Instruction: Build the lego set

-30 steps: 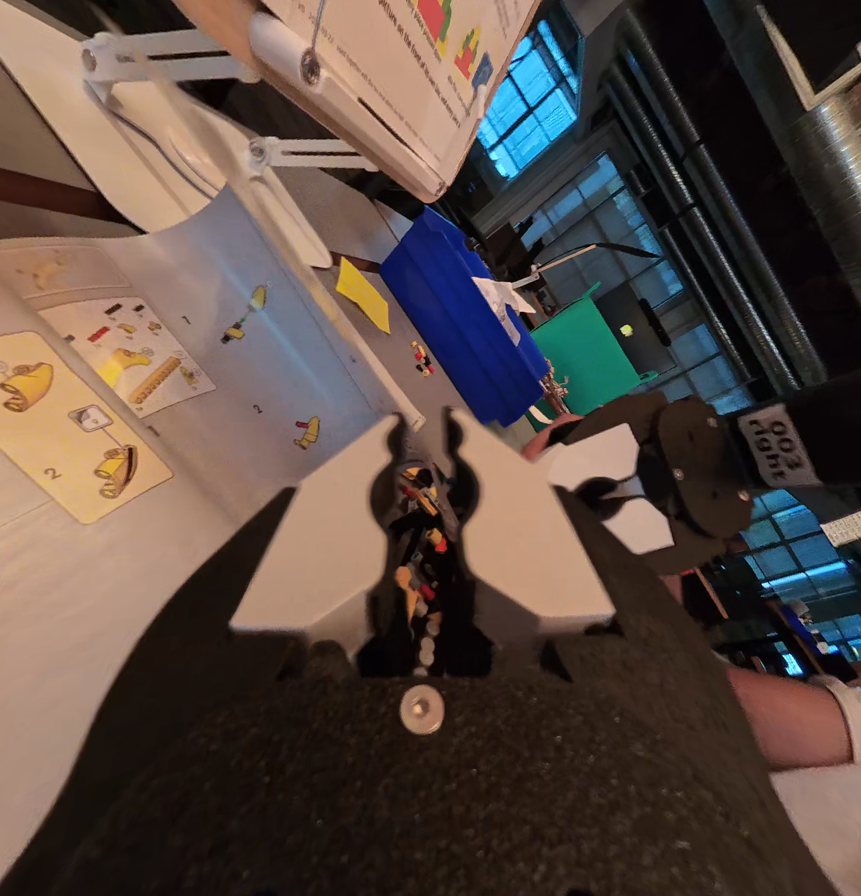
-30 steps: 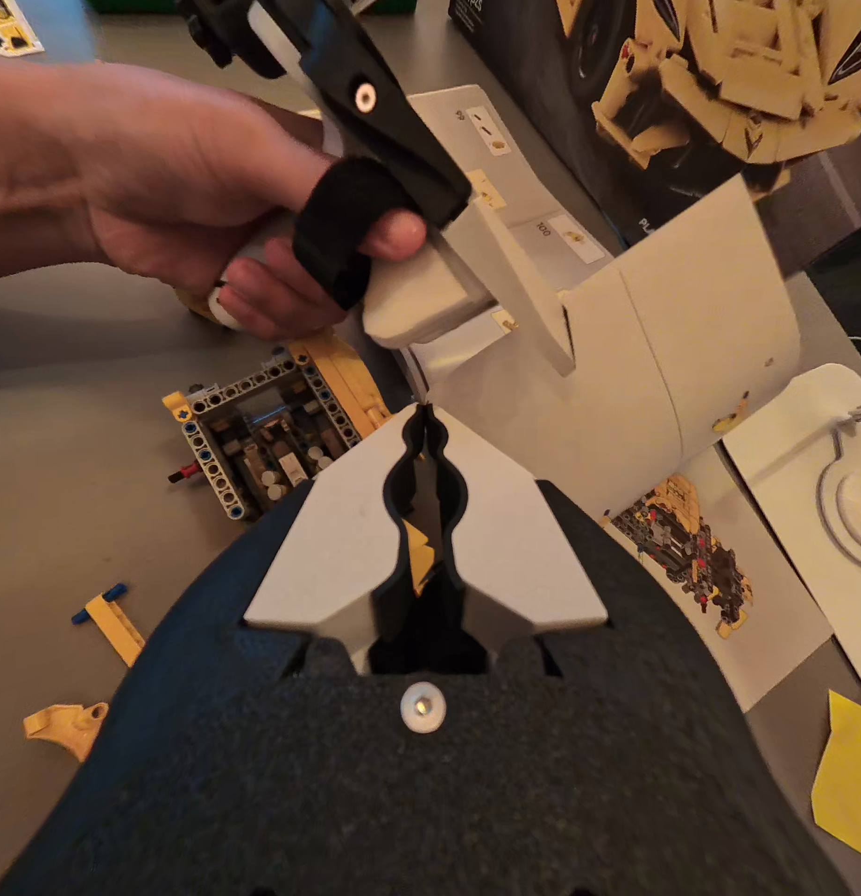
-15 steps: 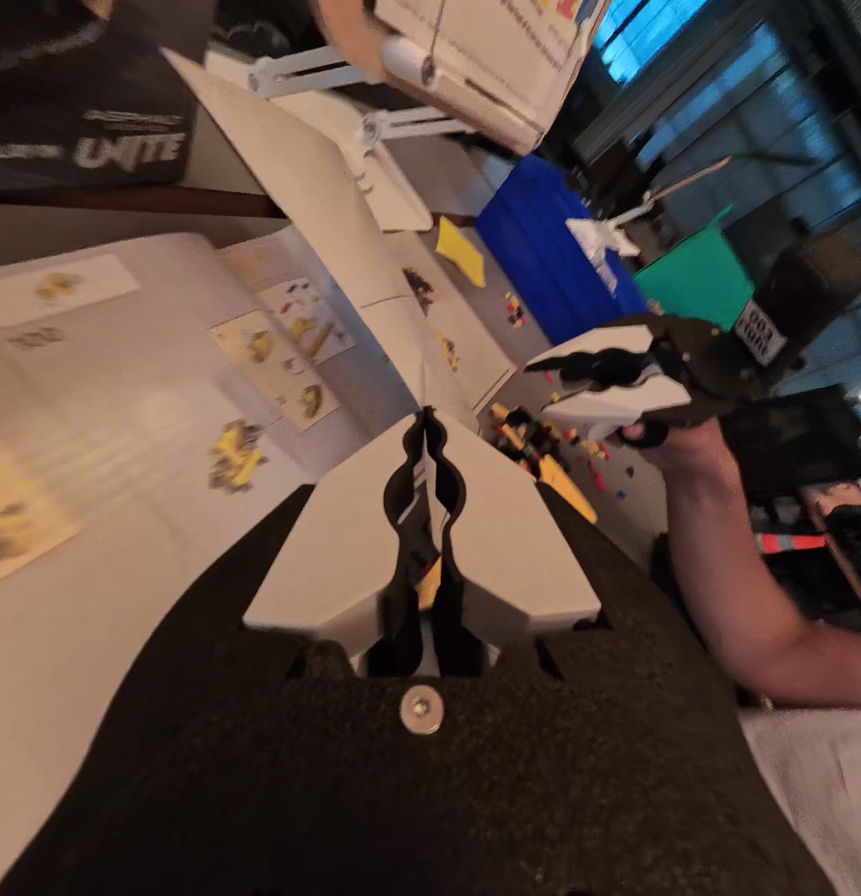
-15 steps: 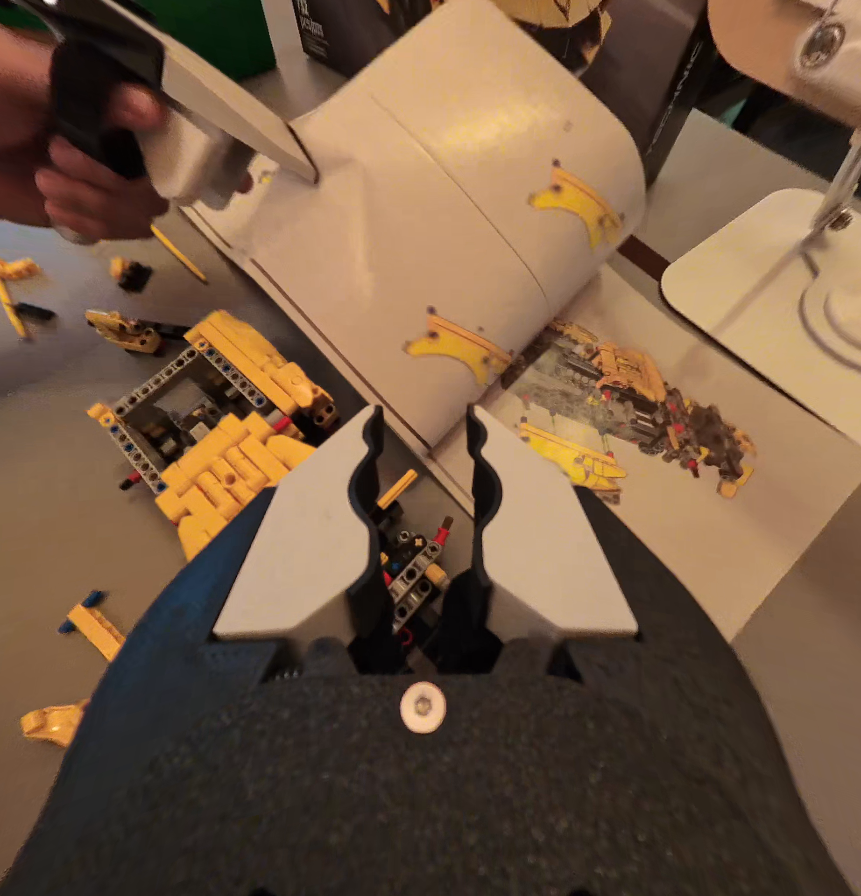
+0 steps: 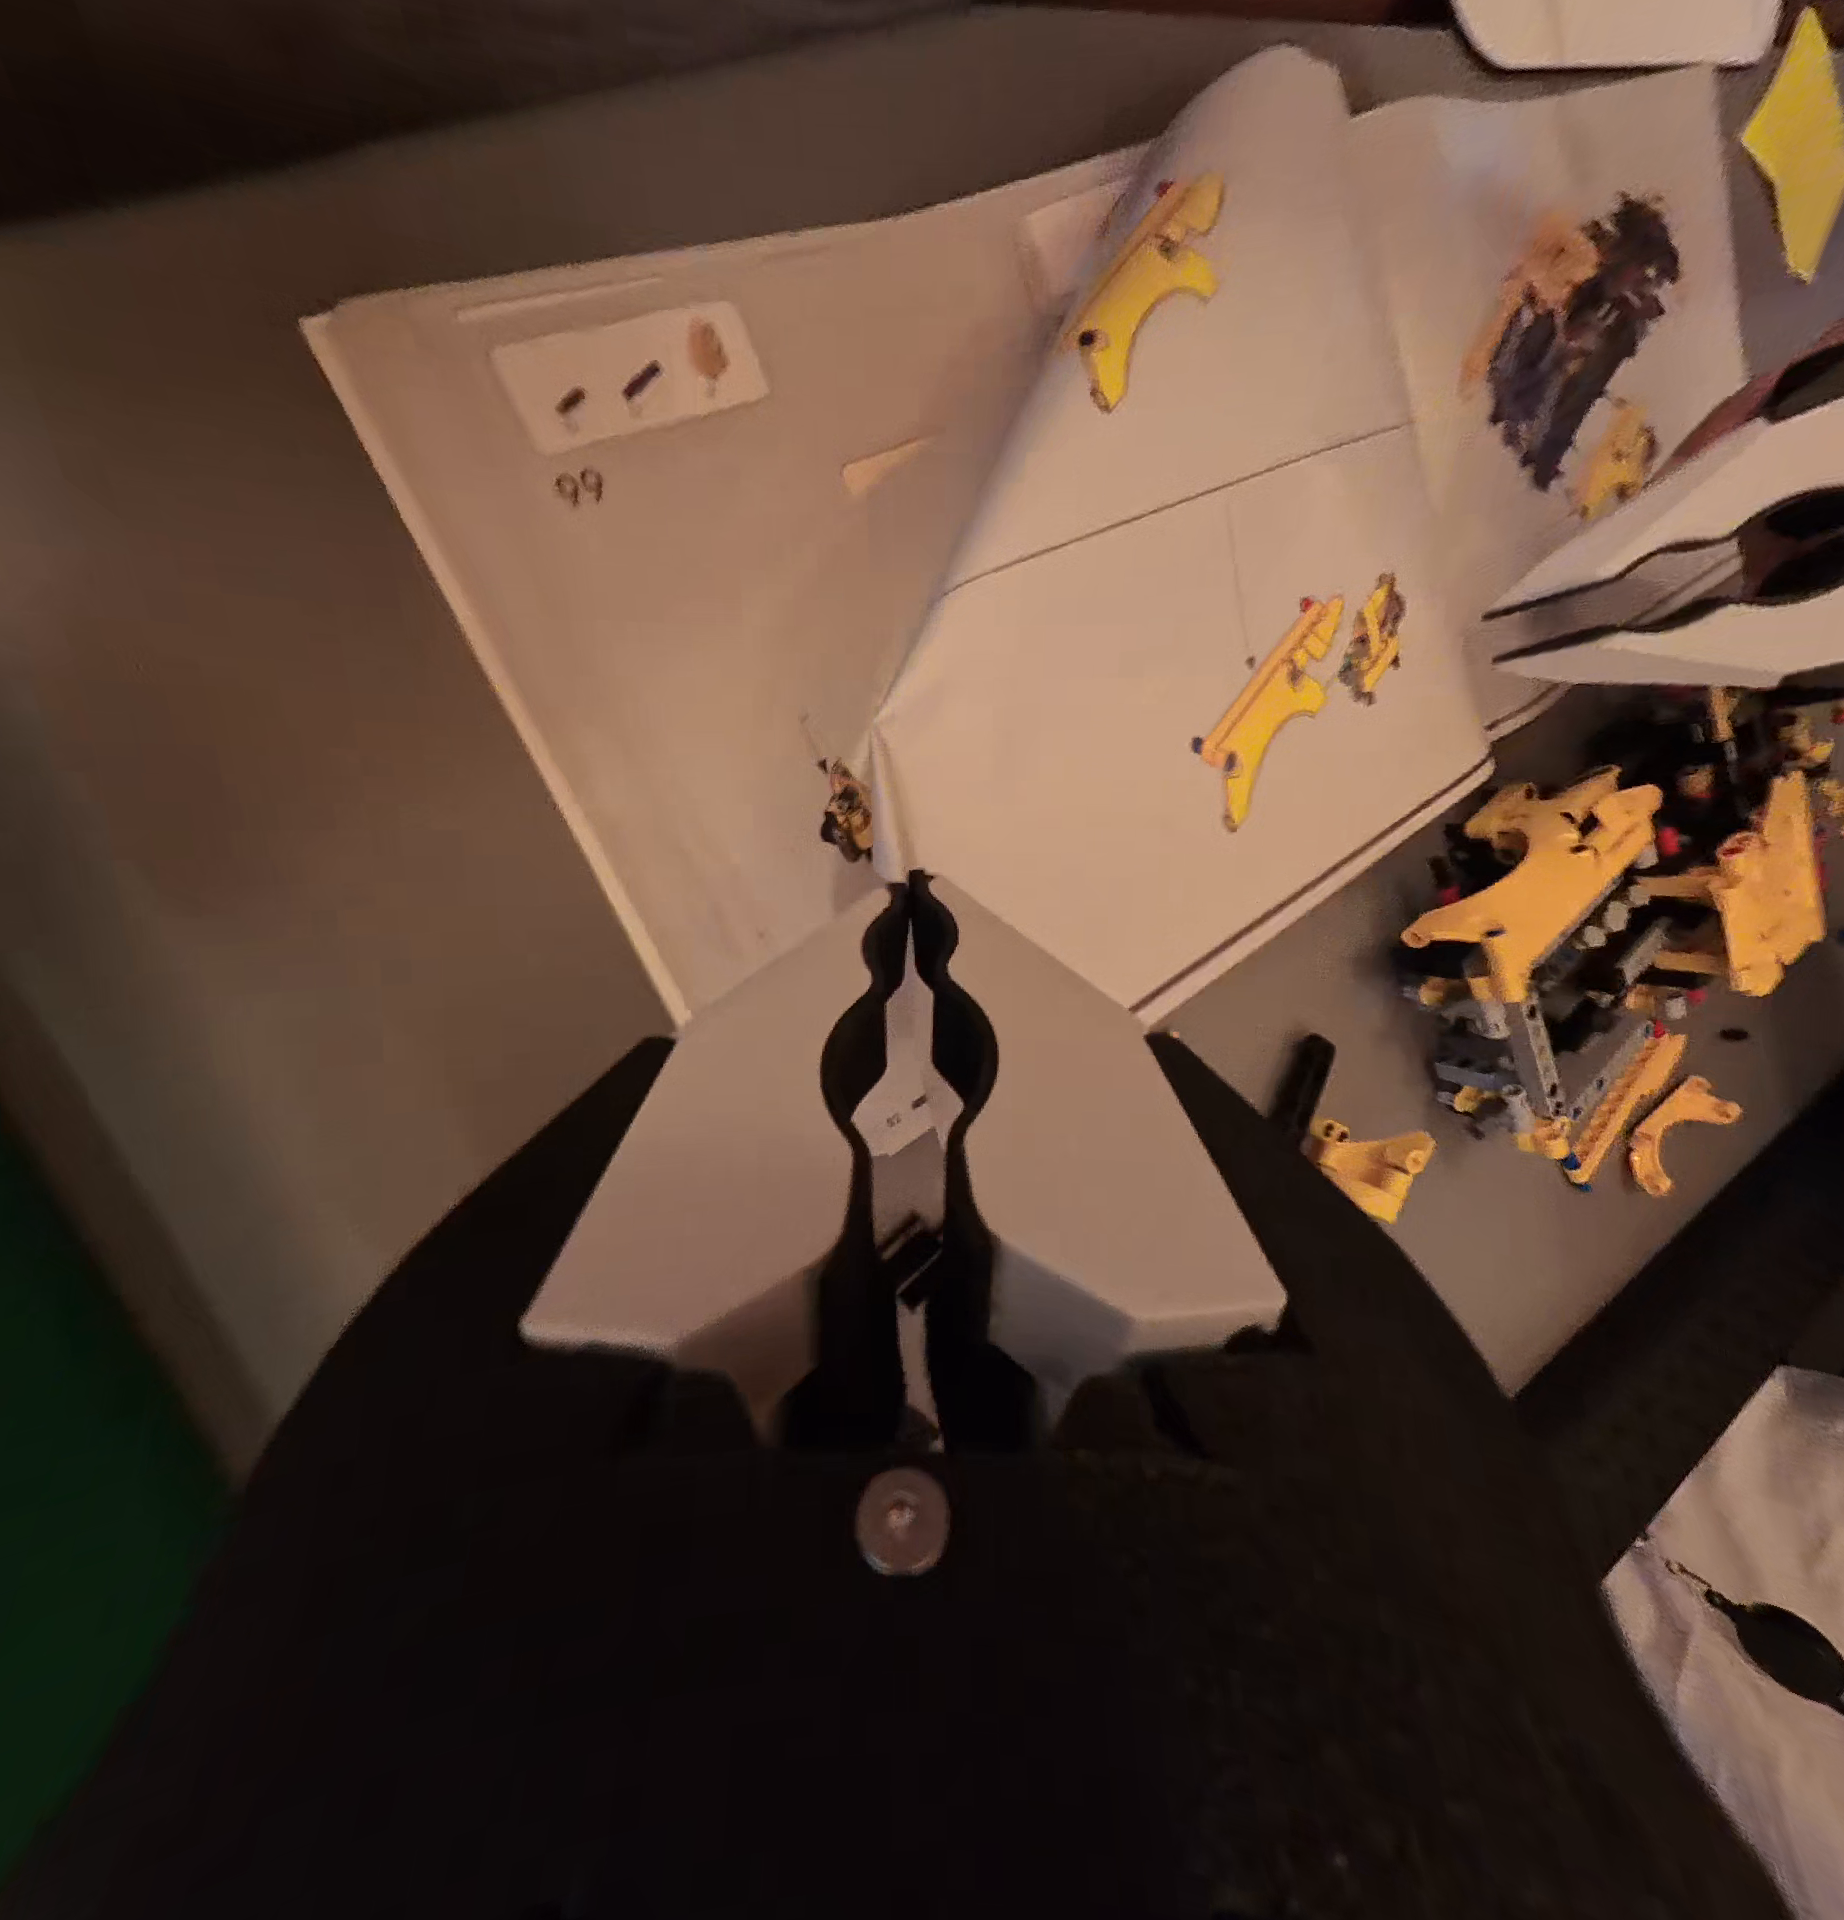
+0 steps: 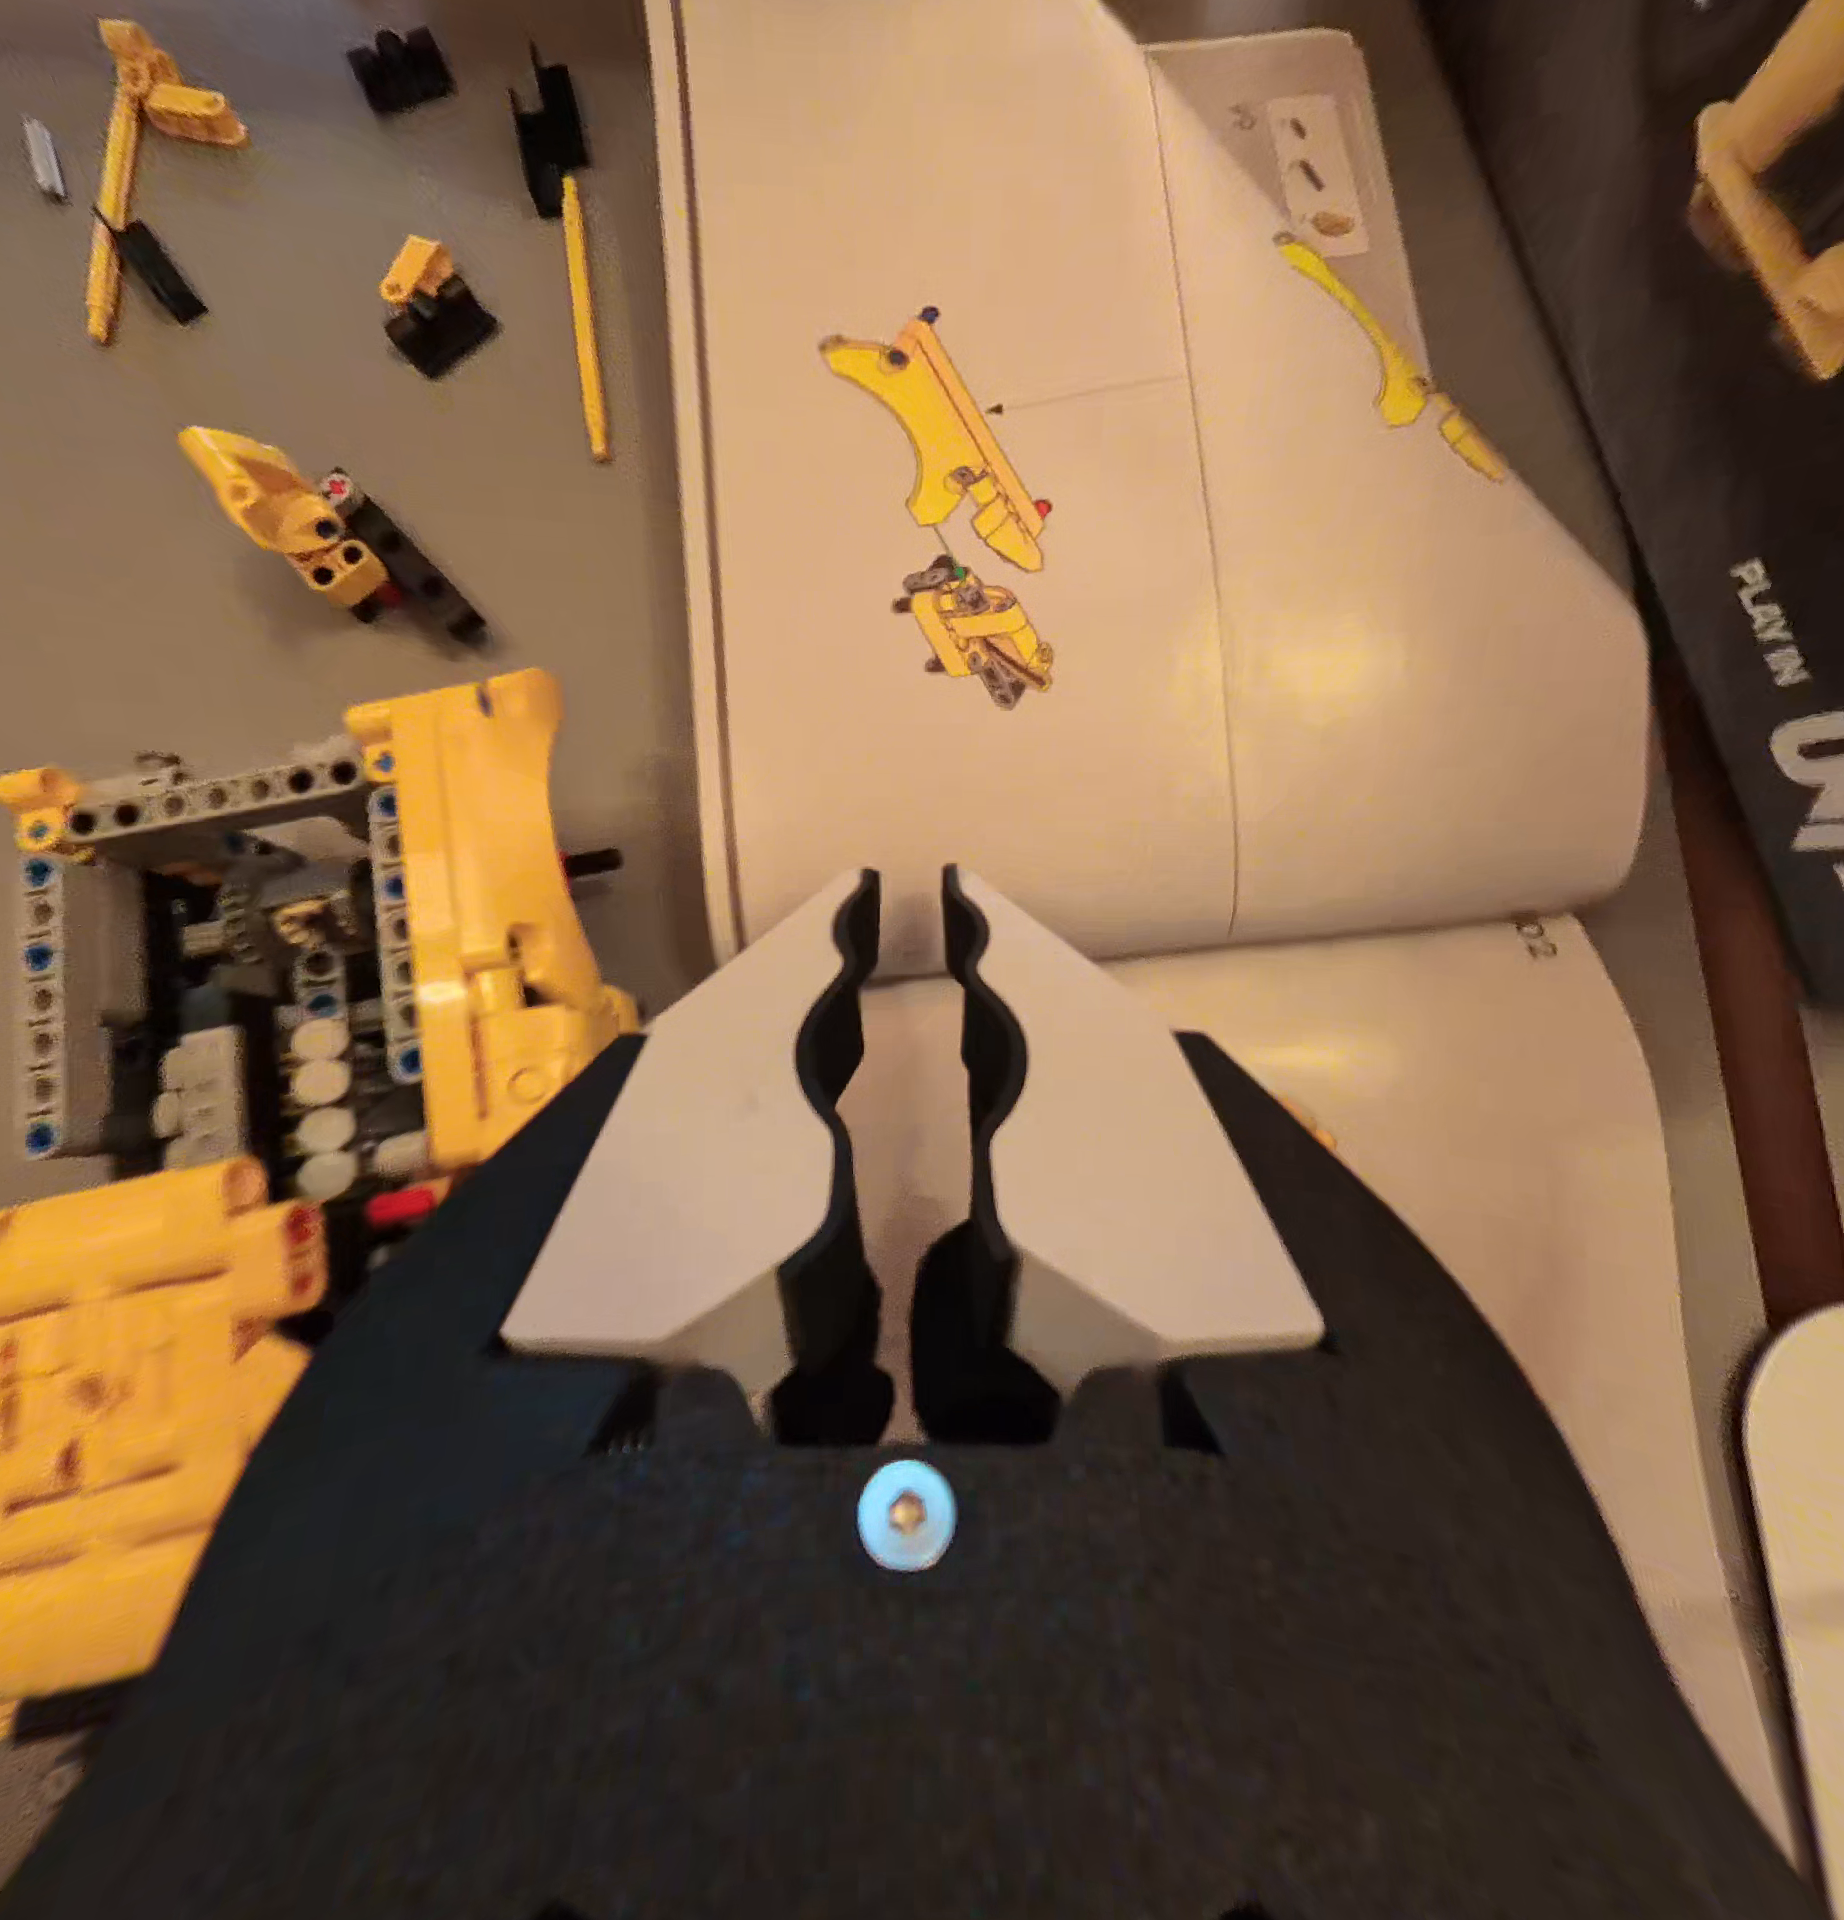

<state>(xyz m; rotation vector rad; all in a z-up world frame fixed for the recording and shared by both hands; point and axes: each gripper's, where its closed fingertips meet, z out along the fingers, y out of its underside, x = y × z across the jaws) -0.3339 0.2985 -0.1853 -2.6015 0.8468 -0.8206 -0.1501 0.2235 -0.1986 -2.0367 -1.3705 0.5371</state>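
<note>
Centrally, the left gripper clamps a page edge of the open white instruction booklet. Right gripper hovers over it, fingers slightly apart; the yellow-grey partly built Lego model sits at left.

The left tongs point down and forward with the two tips pressed together, pinching the corner of a page. The right tongs also point down, slightly parted with a narrow gap between the tips, and hold nothing

Right gripper, jaws apart, over instruction booklet
</note>
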